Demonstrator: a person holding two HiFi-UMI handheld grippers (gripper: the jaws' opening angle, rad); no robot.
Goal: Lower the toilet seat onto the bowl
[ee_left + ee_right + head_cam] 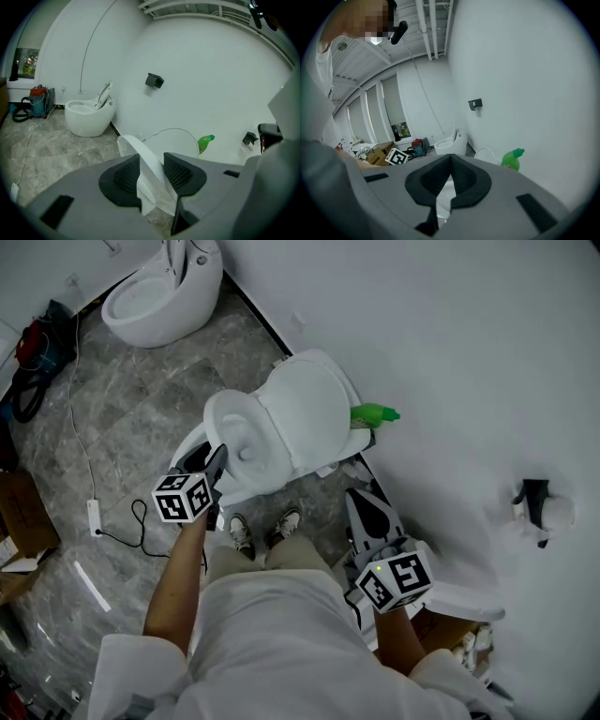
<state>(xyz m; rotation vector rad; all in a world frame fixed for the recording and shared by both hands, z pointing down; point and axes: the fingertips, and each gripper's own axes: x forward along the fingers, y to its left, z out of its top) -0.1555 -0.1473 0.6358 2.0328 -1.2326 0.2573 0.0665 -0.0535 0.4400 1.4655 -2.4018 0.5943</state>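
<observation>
Head view: left gripper [216, 465] at the near rim of the toilet seat [221, 418], above the bowl [246, 454]; best eased down slowly, grip kept until it rests; right gripper [361, 504] well apart. Left gripper view: seat edge clamped between the pads. Right gripper view: jaws closed, empty.

White toilet seat [218, 418] — tilted, over bowl [267, 482]
</observation>
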